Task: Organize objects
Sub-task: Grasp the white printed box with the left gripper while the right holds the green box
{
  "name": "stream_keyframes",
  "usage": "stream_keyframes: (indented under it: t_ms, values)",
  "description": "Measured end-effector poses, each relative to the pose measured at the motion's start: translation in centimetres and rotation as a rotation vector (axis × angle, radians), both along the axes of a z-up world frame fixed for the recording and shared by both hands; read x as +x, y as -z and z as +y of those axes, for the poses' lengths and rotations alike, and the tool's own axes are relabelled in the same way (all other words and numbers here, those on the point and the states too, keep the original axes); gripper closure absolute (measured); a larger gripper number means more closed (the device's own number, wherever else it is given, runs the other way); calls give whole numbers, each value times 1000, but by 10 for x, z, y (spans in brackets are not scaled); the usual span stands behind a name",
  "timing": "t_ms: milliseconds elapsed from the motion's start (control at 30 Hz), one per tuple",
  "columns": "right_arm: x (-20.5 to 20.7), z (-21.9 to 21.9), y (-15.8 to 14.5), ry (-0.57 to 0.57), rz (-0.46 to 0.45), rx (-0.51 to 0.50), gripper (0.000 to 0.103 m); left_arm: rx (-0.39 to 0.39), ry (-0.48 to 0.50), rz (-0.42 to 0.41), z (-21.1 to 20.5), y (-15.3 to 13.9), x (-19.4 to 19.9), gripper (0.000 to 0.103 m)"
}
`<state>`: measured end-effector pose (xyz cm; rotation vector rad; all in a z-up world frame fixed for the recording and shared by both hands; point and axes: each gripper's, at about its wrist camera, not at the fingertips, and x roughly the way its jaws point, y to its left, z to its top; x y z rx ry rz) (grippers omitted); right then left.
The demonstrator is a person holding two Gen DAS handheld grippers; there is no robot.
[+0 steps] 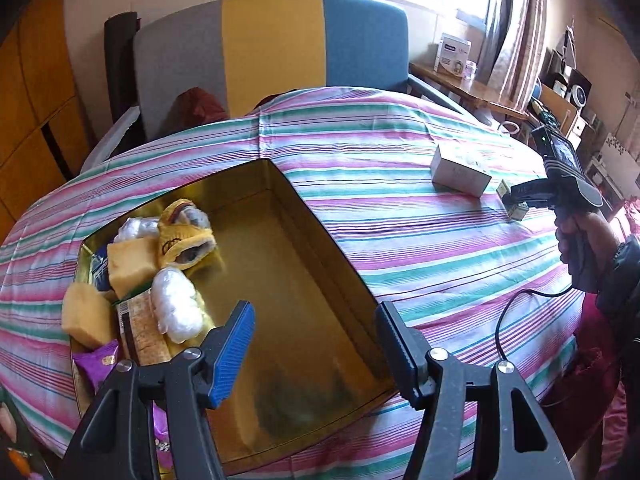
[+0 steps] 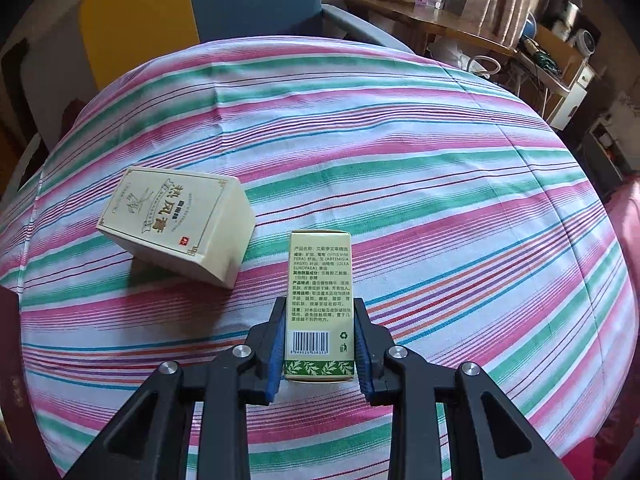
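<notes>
A gold tin (image 1: pixel 288 280) lies open on the striped tablecloth, with several wrapped snacks (image 1: pixel 176 304) piled at its left end. My left gripper (image 1: pixel 316 312) hovers over the tin's bare right half, open, with nothing between its blue pads. In the right wrist view my right gripper (image 2: pixel 320 304) is shut on a small green-and-cream box (image 2: pixel 320 272) printed with text and a barcode, both pads pressing its sides. The left wrist view shows this gripper (image 1: pixel 516 200) at the table's right side, a hand on its handle. A larger cream box (image 2: pixel 176 224) lies tilted to the left of the small one.
A chair (image 1: pixel 272 48) with a grey, yellow and blue back stands behind the round table (image 2: pixel 440 140). A wooden side table (image 1: pixel 472 88) with boxes is at the back right. A black cable (image 1: pixel 520 304) hangs from the right handle over the table edge.
</notes>
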<state>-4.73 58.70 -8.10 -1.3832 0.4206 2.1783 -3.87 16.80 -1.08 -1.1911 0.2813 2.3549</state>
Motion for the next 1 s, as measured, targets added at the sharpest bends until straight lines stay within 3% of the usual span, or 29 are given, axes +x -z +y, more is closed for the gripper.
stream_keyframes:
  t_ms: [600,867,933,1000]
  values:
    - [9,19,9,93,-38,-81,73,-35,128,15,70,-4,2,39]
    - [13,21,10,112,-39,-110,72,-6,159,-61,102,3,-13,39]
    - [14,22,10,119,-34,-123,70,10,160,-100,109,8,-18,39]
    - [17,24,8,135,-19,-147,50,25,159,-141,115,14,-23,39]
